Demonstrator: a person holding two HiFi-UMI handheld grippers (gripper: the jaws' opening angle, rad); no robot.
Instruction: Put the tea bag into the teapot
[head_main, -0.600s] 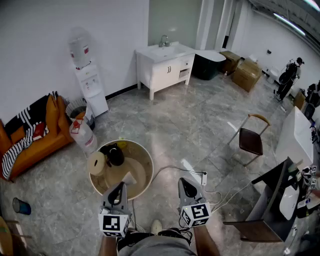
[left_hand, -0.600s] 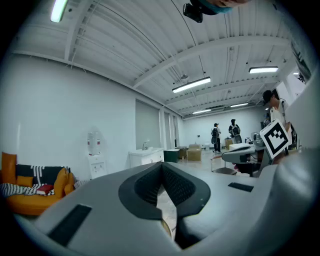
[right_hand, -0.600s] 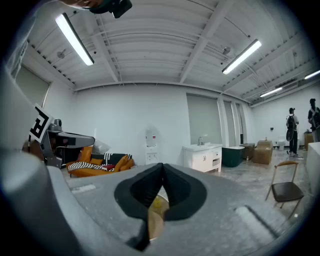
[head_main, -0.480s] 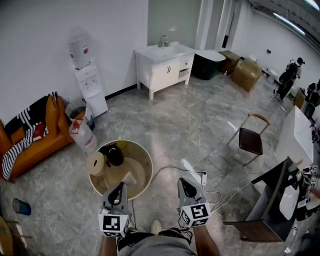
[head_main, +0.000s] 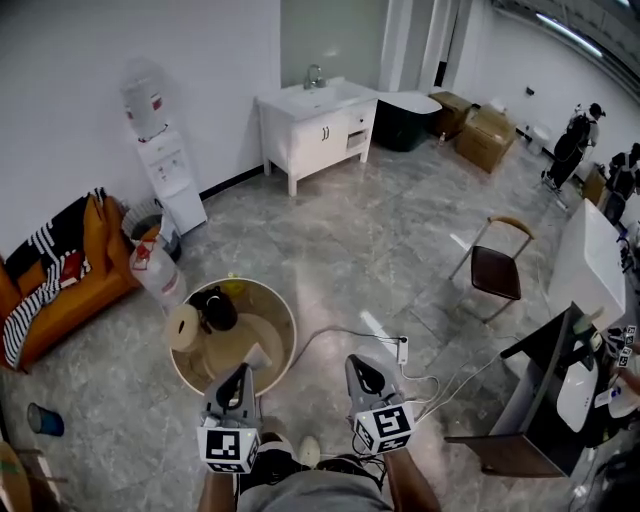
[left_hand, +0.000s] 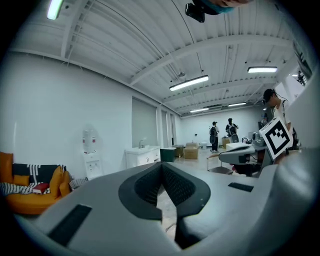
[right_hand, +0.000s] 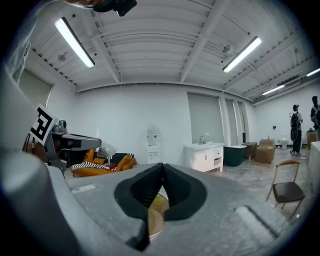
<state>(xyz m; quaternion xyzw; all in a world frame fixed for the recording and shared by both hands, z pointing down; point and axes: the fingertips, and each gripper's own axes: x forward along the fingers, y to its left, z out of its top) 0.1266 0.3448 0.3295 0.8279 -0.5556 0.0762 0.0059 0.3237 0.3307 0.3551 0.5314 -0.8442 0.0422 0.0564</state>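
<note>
teapot (head_main: 217, 309) on round table (head_main: 272, 328), beyond left gripper (head_main: 239, 374); jaws together, empty

Held low before body, side by side, apart: left gripper (head_main: 239, 380), right gripper (head_main: 367, 370). Both point forward, tipped slightly down. Left jaws closed tip to tip, nothing between. Right jaws likewise closed, empty. Only forearms (head_main: 214, 490) show, at bottom edge of head view.

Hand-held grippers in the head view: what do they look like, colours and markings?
The left hand-held gripper and right hand-held gripper have grey wedge-shaped bodies with black inner pads. Each carries a white cube with black square markers.
</note>
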